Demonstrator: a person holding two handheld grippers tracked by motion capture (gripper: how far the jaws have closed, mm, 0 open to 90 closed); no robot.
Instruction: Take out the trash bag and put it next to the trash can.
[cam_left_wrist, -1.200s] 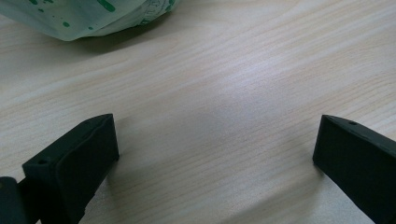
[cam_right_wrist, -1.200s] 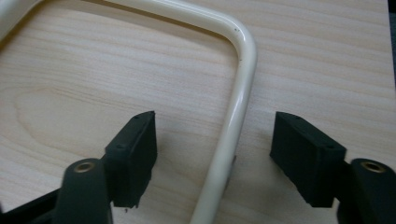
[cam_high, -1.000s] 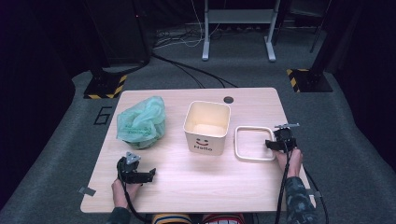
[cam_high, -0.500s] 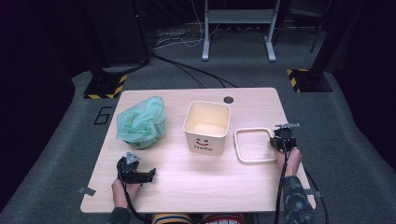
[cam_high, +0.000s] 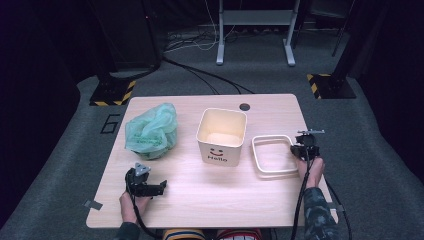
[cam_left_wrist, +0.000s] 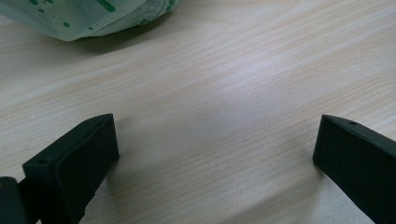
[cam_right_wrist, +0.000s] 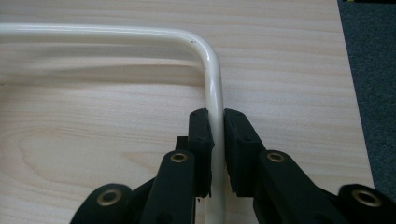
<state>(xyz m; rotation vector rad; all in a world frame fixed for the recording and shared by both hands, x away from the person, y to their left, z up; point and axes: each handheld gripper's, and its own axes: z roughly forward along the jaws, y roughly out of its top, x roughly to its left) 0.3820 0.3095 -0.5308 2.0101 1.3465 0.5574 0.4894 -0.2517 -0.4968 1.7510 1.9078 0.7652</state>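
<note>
Spanning the scene, the table (cam_high: 210, 200) has bare wood along its near edge. Far left sits a green bag (cam_high: 151, 131), mid-table a tub (cam_high: 221, 135). Right gripper (cam_right_wrist: 217, 128) clamps the white frame (cam_high: 272, 154) near the right edge; left gripper (cam_left_wrist: 215, 149) gapes.

A light wooden table (cam_high: 270, 210) with rounded corners stands on grey carpet (cam_high: 375, 150), its grain running pale and even under soft overhead light. A small dark round grommet (cam_high: 244, 107) sits near the table's far edge. The surroundings fall away into darkness. Behind the table, a grey metal frame (cam_high: 255, 30) rests on two legs, and black cables (cam_high: 200, 75) trail across the floor toward it. Two dark stand bases edged with yellow-and-black hazard tape (cam_high: 112, 93) sit on the carpet, one to each side. A white figure 6 (cam_high: 110, 123) is marked on the floor left of the table.
</note>
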